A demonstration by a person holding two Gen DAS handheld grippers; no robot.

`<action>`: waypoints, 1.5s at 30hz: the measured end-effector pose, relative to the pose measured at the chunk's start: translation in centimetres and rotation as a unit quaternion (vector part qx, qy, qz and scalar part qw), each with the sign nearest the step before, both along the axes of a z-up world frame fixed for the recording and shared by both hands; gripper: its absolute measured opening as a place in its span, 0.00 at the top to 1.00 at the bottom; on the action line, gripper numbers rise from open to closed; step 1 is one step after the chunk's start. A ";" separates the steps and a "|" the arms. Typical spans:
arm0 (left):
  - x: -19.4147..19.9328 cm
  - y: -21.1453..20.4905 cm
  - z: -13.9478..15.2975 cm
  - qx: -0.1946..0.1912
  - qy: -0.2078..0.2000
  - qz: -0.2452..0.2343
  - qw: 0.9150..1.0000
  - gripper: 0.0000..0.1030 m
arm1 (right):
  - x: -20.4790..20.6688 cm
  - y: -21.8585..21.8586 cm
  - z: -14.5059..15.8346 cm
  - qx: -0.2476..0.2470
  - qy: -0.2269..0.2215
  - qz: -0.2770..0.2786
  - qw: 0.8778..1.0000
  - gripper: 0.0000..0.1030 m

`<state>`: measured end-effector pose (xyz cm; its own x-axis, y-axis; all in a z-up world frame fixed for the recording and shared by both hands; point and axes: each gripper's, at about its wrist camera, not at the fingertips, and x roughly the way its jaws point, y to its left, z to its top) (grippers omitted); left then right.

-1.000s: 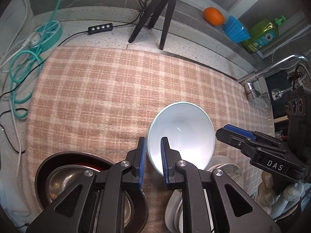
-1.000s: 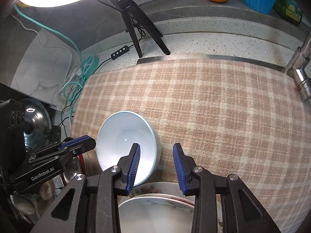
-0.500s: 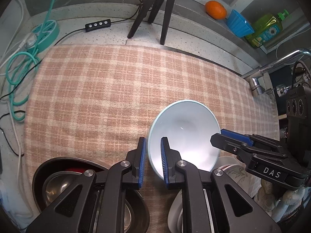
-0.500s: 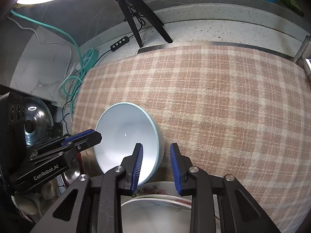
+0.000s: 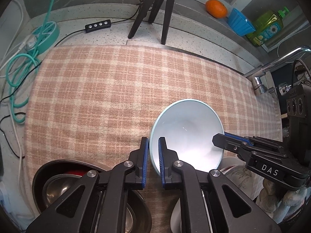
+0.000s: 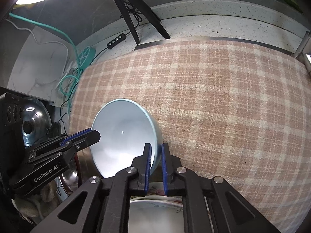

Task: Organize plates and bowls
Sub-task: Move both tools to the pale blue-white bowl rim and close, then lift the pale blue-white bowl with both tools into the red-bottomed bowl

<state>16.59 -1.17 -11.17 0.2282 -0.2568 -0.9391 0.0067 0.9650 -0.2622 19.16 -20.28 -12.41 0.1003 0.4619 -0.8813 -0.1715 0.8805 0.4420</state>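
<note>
- Bowl, pale blue ceramic (image 5: 186,134), sits over the pink checked cloth (image 5: 116,89), pinched at opposite rim edges.
- Left gripper (image 5: 153,149) jaws narrow, clamped on its near rim; right gripper (image 6: 155,155) likewise on the other side.
- Advice: lift level, both sides together, so neither pinch slips.
- Floral white plates (image 6: 155,213) below look a likely stacking spot.

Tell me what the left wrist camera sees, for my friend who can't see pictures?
A pale blue bowl is pinched on its rim by the left claw, while the right claw grips the opposite rim. Beneath lies a pink checked cloth, with a dark pan of metal bowls at lower left.
</note>
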 end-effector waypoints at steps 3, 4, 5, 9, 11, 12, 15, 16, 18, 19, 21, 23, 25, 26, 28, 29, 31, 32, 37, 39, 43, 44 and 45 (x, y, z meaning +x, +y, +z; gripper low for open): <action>0.0 0.1 -0.1 -0.004 0.001 0.002 1.000 0.92 | -0.1 -0.1 0.0 -0.002 -0.002 -0.004 1.000 0.92; 0.0 0.1 -0.2 -0.004 0.002 0.003 1.000 0.93 | -0.1 -0.1 -0.1 -0.005 -0.003 -0.004 1.000 0.93; 0.0 0.1 -0.3 -0.004 0.003 0.005 1.000 0.93 | -0.1 -0.1 -0.1 -0.007 -0.003 -0.005 1.000 0.93; -0.1 0.1 -0.2 -0.003 0.002 0.010 1.000 0.93 | -0.3 0.0 0.0 -0.007 -0.005 -0.007 1.000 0.93; -0.3 0.1 0.1 -0.003 -0.001 0.010 1.000 0.93 | -0.4 0.0 0.1 -0.009 -0.005 -0.008 1.000 0.93; -0.4 0.1 0.3 -0.005 -0.002 0.011 1.000 0.93 | -0.4 0.0 0.2 -0.010 -0.006 -0.007 1.000 0.93; -0.6 0.1 1.0 -0.007 -0.010 0.010 1.000 0.93 | -0.6 -0.1 0.6 -0.007 -0.010 -0.010 1.000 0.93; -0.7 0.1 1.2 -0.009 -0.012 0.010 1.000 0.93 | -0.7 -0.2 0.9 -0.006 -0.012 -0.011 1.000 0.93; -1.0 0.2 1.8 -0.010 -0.018 0.010 1.000 0.93 | -0.8 -0.4 1.4 -0.002 -0.017 -0.014 1.000 0.93; -1.1 0.3 2.1 -0.012 -0.020 0.010 1.000 0.93 | -0.9 -0.4 1.7 0.001 -0.020 -0.015 1.000 0.93; -1.5 0.5 2.8 -0.016 -0.026 0.012 0.999 0.93 | -1.2 -0.5 2.3 0.004 -0.026 -0.016 1.000 0.93; -1.8 0.8 3.4 -0.018 -0.032 0.012 0.999 0.93 | -1.5 -0.4 3.1 0.007 -0.033 -0.015 0.999 0.93; -2.3 1.1 4.0 -0.020 -0.037 0.013 0.999 0.93 | -1.8 -0.3 3.9 0.010 -0.040 -0.014 0.999 0.93; -2.5 1.2 4.2 -0.020 -0.040 0.013 0.999 0.93 | -2.0 -0.2 4.3 0.011 -0.044 -0.014 0.999 0.93; -3.1 1.5 4.8 -0.020 -0.046 0.014 0.999 0.93 | -2.4 0.1 5.2 0.016 -0.056 -0.010 0.998 0.93; -3.4 1.7 5.0 -0.021 -0.049 0.015 0.998 0.93 | -2.6 0.3 5.6 0.017 -0.060 -0.008 0.998 0.93; -3.9 2.3 5.6 -0.027 -0.051 0.014 0.998 0.93 | -3.0 0.6 6.2 0.020 -0.065 -0.004 0.998 0.93; -4.2 2.6 5.8 -0.028 -0.053 0.016 0.998 0.93 | -3.2 0.9 6.5 0.020 -0.068 -0.002 0.997 0.93; -5.6 4.4 6.7 -0.029 -0.062 0.027 0.997 0.93 | -4.4 2.6 7.5 0.027 -0.076 0.010 0.997 0.93; -6.1 5.1 6.9 -0.029 -0.063 0.032 0.997 0.93 | -4.9 3.3 7.7 0.030 -0.075 0.014 0.997 0.93; -7.1 6.8 7.1 -0.029 -0.063 0.043 0.997 0.93 | -5.7 5.0 7.9 0.035 -0.075 0.026 0.996 0.93; -7.3 7.2 7.2 -0.029 -0.062 0.046 0.997 0.93 | -5.8 5.5 7.9 0.035 -0.075 0.030 0.996 0.93; -7.6 7.6 7.2 -0.029 -0.061 0.050 0.996 0.93 | -6.0 5.9 7.9 0.036 -0.074 0.032 0.996 0.93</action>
